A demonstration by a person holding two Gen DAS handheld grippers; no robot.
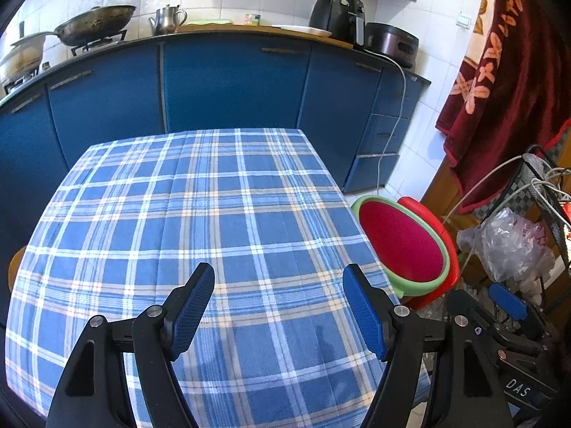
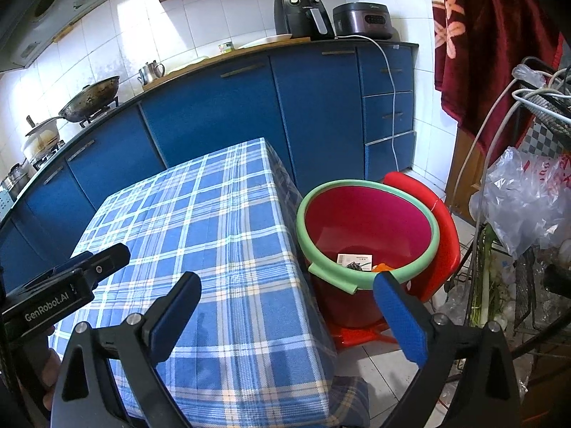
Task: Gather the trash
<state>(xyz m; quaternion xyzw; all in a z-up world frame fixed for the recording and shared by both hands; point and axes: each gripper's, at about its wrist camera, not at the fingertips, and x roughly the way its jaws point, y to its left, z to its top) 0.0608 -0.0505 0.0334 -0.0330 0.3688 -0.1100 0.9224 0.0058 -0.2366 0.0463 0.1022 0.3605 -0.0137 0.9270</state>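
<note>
Trash (image 2: 357, 261) in bucket (image 2: 371, 214) beyond right tongs (image 2: 287, 280)

I'm working in a home kitchen: blue cabinets (image 1: 228, 82) run along the far wall under white tiles, a wok (image 1: 96, 23) sits on the gas stove far left, an air fryer (image 2: 303, 14) far right.

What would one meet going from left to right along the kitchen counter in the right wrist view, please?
White pot → wok → metal kettle → white plate → black air fryer → rice cooker.
</note>
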